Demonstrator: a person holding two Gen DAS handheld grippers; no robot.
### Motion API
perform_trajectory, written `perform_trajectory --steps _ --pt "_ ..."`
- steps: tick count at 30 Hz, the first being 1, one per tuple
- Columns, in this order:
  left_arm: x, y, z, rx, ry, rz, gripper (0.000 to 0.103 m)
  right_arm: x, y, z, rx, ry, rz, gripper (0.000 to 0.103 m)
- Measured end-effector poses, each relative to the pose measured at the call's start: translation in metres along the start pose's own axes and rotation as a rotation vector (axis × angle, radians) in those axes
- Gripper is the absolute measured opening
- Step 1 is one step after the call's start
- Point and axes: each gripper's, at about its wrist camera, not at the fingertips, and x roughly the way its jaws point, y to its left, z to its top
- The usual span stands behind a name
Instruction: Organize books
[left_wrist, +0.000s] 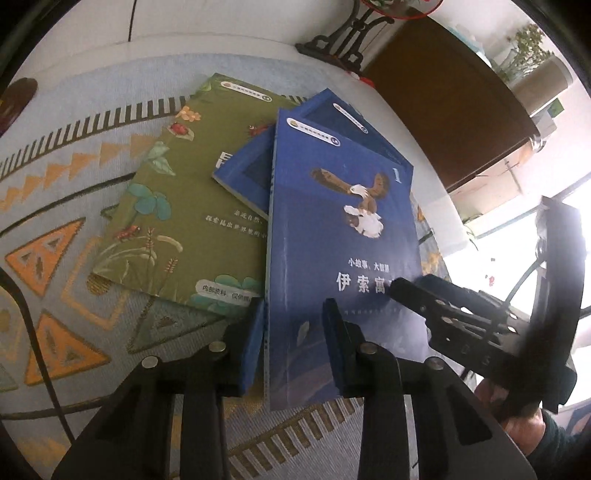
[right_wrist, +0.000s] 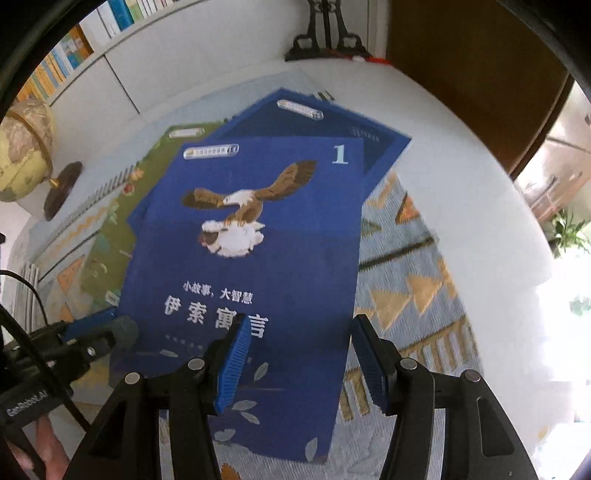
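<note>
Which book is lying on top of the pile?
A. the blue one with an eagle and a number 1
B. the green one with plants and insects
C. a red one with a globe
A: the blue eagle book overlaps a second blue book and the green book beneath.

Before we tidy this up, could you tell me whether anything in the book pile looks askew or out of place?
Yes. The three books are fanned out, not squared: the eagle book lies on top, twisted against the second blue book beneath, and both overlap the green book at different angles. No damage shows.
</note>
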Motion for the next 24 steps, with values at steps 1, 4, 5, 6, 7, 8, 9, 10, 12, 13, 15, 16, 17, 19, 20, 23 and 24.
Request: perform_trajectory --steps 1,4,5,6,7,8,9,10,12,13,15,16,17,19,20,23,24 --pt "0.0 0.0 0.0 -0.001 -0.006 0.009 0.028 0.001 -0.002 -0.001 0.017 -0.004 0.012 0.057" --pt "0.004 -0.005 0.003 0.003 -0.035 0.042 0.028 0.003 -0.004 0.0 0.035 0.004 0.039 0.057" --pt "0.006 -0.008 0.005 0.021 -0.044 0.061 0.028 0.003 -0.004 0.0 0.033 0.006 0.041 0.057" --pt "0.007 -0.012 0.005 0.05 -0.054 0.086 0.028 0.002 -0.004 -0.001 0.032 0.007 0.043 0.057" --pt "0.009 -0.016 0.006 0.073 -0.055 0.108 0.029 0.002 -0.004 -0.002 0.033 0.007 0.044 0.057" --pt "0.01 -0.018 0.007 0.081 -0.047 0.116 0.031 0.003 -0.003 -0.002 0.033 0.007 0.042 0.057" --pt "0.011 -0.019 0.009 0.083 -0.032 0.114 0.031 0.003 -0.002 -0.001 0.033 0.007 0.04 0.057" --pt "0.01 -0.017 0.011 0.063 -0.015 0.086 0.031 0.003 -0.001 -0.001 0.032 0.008 0.039 0.059" --pt "0.002 -0.003 0.012 -0.038 -0.007 -0.038 0.031 0.003 -0.002 -0.001 0.039 0.009 0.033 0.062" --pt "-0.004 0.003 0.013 -0.081 -0.023 -0.108 0.031 0.004 -0.005 0.0 0.046 0.01 0.034 0.062" --pt "-0.023 0.011 0.013 -0.154 -0.079 -0.296 0.031 0.004 -0.009 -0.001 0.062 0.007 0.055 0.062" --pt "-0.029 0.011 0.013 -0.179 -0.1 -0.364 0.031 0.003 -0.011 -0.001 0.07 0.005 0.07 0.062" --pt "-0.03 0.008 0.013 -0.187 -0.113 -0.396 0.031 0.002 -0.013 -0.002 0.082 0.0 0.093 0.063" --pt "-0.018 0.002 0.009 -0.199 -0.092 -0.419 0.031 0.003 -0.017 -0.001 0.118 -0.003 0.128 0.066" --pt "-0.007 0.0 0.007 -0.211 -0.063 -0.404 0.031 0.003 -0.019 -0.001 0.14 -0.006 0.146 0.066" --pt "0.016 -0.004 -0.003 -0.248 -0.008 -0.378 0.027 0.003 -0.025 0.0 0.174 0.0 0.192 0.066" --pt "0.019 -0.002 -0.004 -0.277 -0.008 -0.359 0.026 0.003 -0.027 0.0 0.178 0.003 0.2 0.066"
